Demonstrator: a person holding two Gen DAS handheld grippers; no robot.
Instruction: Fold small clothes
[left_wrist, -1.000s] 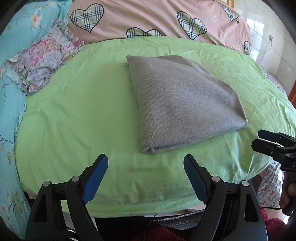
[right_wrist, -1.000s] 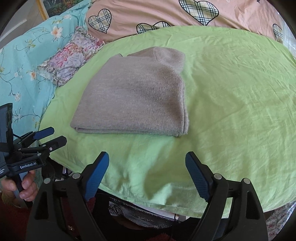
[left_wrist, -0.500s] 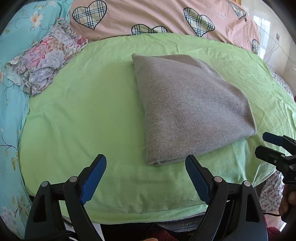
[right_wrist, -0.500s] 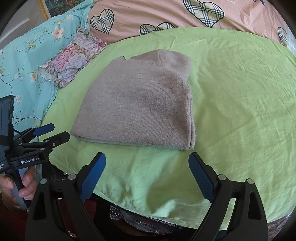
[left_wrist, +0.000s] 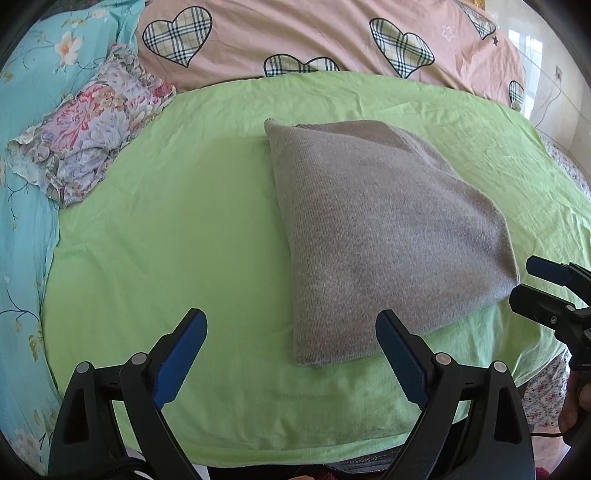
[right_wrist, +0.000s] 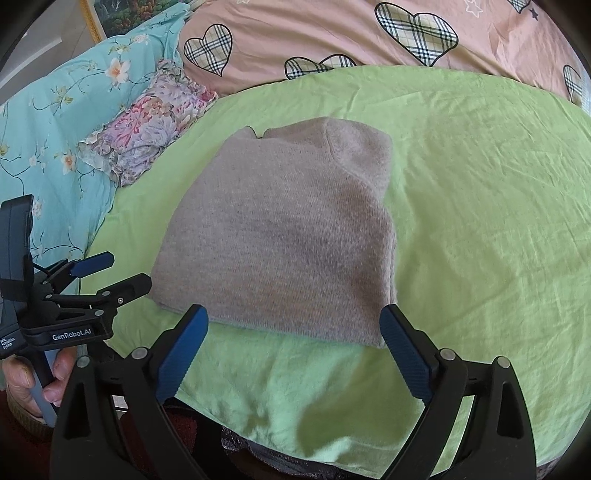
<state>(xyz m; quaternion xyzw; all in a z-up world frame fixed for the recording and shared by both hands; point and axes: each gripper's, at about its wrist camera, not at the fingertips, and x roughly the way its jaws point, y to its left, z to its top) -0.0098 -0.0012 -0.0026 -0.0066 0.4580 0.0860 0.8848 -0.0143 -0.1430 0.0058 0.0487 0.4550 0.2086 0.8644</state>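
A folded grey knit sweater (left_wrist: 388, 236) lies flat on the green sheet (left_wrist: 184, 240), and nothing touches it. My left gripper (left_wrist: 290, 317) hovers over the sheet by the sweater's near left corner; its jaws are opening, with only that corner below the gap. In the right wrist view the sweater (right_wrist: 288, 236) fills the middle. My right gripper (right_wrist: 293, 312) hangs open above its near edge, blue pads wide and still spreading, pressing on nothing. Each gripper shows in the other's view: the right gripper (left_wrist: 524, 280) at the sweater's right corner, the left gripper (right_wrist: 129, 267) at its left corner.
A folded floral cloth (left_wrist: 88, 129) lies at the far left on turquoise flowered bedding (left_wrist: 22, 221). A pink quilt with checked hearts (left_wrist: 295, 37) lies behind the green sheet. The sheet's near edge (right_wrist: 332, 443) drops off just under the grippers. A hand (right_wrist: 22, 376) holds the left gripper's handle.
Both grippers have come forward over the bed, so the sweater sits larger and nearer in both views. Their jaws have spread a little wider. The sweater has not moved.
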